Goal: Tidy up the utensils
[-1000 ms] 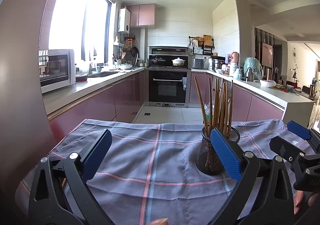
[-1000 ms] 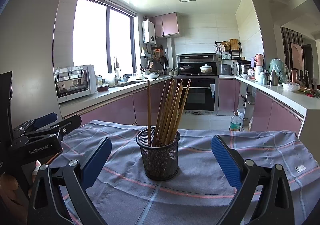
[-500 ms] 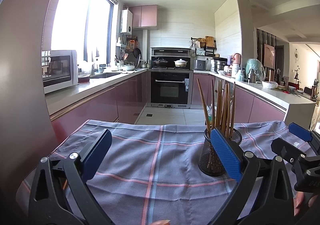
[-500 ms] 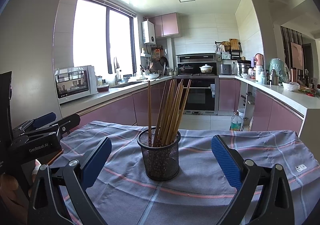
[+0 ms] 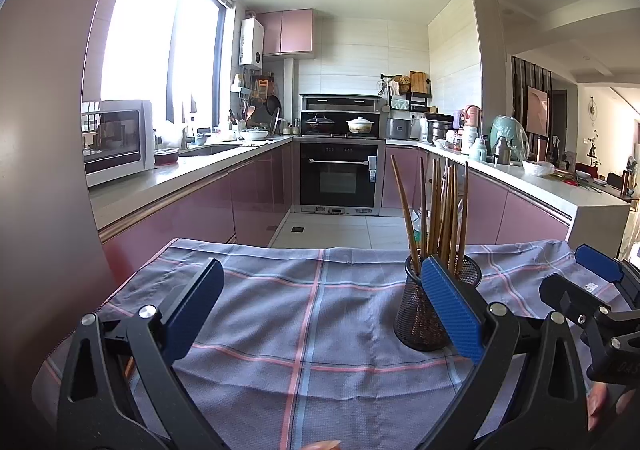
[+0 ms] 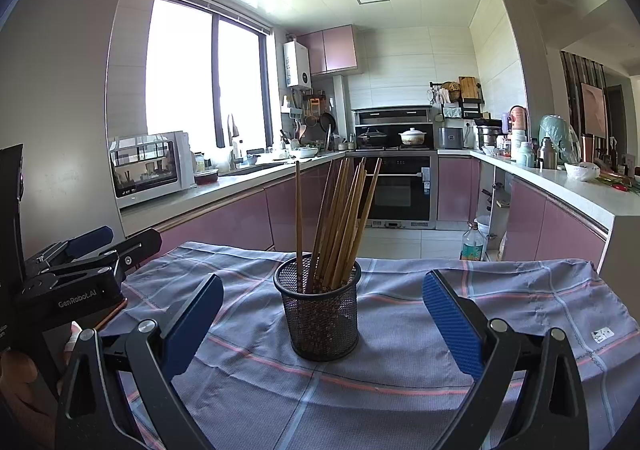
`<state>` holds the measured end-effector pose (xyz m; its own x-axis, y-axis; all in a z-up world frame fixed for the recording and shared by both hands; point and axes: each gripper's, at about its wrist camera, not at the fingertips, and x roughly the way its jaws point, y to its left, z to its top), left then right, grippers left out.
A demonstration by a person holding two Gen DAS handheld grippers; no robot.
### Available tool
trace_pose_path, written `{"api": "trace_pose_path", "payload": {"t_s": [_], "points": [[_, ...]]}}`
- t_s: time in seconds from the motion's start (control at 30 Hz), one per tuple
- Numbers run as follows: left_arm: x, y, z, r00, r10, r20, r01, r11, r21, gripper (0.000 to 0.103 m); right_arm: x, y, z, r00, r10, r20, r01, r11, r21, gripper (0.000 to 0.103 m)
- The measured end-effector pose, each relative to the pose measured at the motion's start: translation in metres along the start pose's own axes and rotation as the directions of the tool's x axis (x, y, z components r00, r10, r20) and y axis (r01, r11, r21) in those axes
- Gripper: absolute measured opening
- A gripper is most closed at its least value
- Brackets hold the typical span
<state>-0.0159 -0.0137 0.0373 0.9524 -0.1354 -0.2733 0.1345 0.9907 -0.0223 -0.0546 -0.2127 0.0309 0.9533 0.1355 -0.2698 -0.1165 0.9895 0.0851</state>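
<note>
Left: my left gripper (image 5: 320, 302) hangs over the cloth (image 5: 304, 314), jaws spread wide, gripping nothing. Centre: a mesh cup (image 6: 320, 310) stands upright on the cloth and holds a bundle of chopsticks (image 6: 340, 218), all upright or leaning on its rim; it sits ahead of my right gripper (image 6: 322, 320), between the open fingers but not touching them. Right: those jaws are likewise wide and empty. I see no loose utensil on the cloth, so I judge the sorting done or nearly so; whatever remains lies outside both views.
</note>
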Motion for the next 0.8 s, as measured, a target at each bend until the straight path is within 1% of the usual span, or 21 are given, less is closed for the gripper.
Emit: {"api": "trace_pose_path", "payload": {"t_s": [0.8], "points": [[0.0007,-0.0001,-0.0012,1.000,0.003,-0.001,-0.003,1.000,0.000,0.097,0.0014,0.0036,-0.0002,1.000,0.002,-0.002,-0.002,1.000,0.003,0.096]]}}
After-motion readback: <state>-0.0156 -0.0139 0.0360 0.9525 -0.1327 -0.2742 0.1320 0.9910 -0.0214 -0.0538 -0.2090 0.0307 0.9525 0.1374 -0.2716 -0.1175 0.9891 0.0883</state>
